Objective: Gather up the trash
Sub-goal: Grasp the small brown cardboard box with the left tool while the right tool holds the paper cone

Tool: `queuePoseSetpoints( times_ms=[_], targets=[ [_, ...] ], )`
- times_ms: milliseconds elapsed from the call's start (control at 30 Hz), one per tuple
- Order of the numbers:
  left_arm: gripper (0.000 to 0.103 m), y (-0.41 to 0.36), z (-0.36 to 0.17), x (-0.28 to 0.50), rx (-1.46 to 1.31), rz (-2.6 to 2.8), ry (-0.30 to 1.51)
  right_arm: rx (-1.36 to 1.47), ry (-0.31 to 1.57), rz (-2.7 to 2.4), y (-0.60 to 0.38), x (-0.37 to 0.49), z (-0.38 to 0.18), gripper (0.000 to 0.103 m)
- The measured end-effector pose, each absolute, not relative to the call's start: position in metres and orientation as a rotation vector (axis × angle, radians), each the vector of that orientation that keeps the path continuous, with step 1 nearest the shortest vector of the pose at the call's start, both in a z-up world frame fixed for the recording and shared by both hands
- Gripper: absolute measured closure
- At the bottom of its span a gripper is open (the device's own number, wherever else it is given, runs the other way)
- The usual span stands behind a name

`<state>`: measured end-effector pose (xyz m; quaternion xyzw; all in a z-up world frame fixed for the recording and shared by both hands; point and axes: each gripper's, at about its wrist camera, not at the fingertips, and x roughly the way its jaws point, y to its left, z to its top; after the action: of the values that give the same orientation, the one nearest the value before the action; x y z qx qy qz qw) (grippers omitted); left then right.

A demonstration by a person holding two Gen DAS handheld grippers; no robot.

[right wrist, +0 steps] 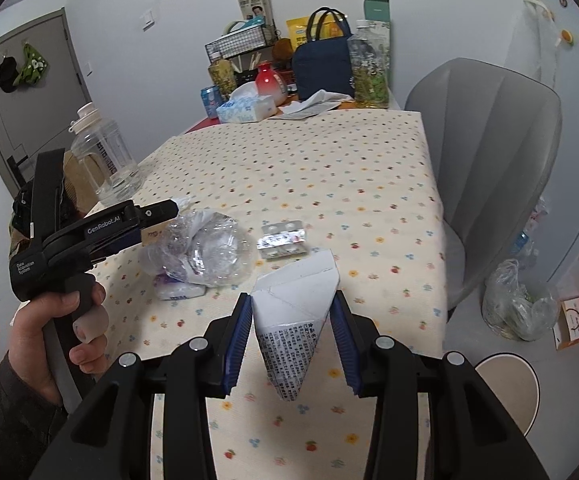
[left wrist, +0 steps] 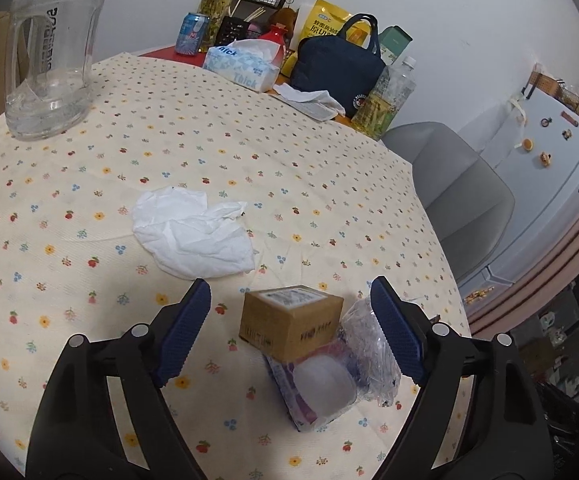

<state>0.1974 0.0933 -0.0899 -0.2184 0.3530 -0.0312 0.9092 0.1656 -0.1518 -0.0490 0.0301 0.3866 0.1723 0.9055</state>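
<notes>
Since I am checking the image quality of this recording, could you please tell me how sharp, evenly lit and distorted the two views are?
Left wrist view: sharp, soft even light, faint shadows; the fisheye bows the tablecloth edge and darkens the corners. Right wrist view: equally sharp, with small highlights on the crumpled plastic and blister pack; the chair curves near the rim.

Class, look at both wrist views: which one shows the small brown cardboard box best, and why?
The left wrist view. There the brown cardboard box sits whole between the open fingers of the left gripper, resting on a purple packet. In the right wrist view only a sliver of it peeks from behind the left gripper.
</notes>
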Motion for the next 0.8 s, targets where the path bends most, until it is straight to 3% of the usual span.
queuePoseSetpoints(
  times_ms=[133,200,267,800],
  targets=[
    [0.032,0.096,-0.094,0.199,-0.510,-0.108,0.732,0.084,0.804,0.342,-0.164,0.164,-0.053,0.063],
    [0.045,0.098,-0.096,0.199,-0.543,-0.135,0.738,0.093,0.805,0.339,-0.169,0.163,-0.054,0.063],
    [0.064,0.098,-0.094,0.196,-0.547,-0.135,0.735,0.100,0.802,0.340,-0.172,0.162,-0.053,0.063],
    [0.064,0.098,-0.040,0.153,-0.478,-0.076,0.624,0.127,0.752,0.361,-0.181,0.146,-0.040,0.063]
  ],
)
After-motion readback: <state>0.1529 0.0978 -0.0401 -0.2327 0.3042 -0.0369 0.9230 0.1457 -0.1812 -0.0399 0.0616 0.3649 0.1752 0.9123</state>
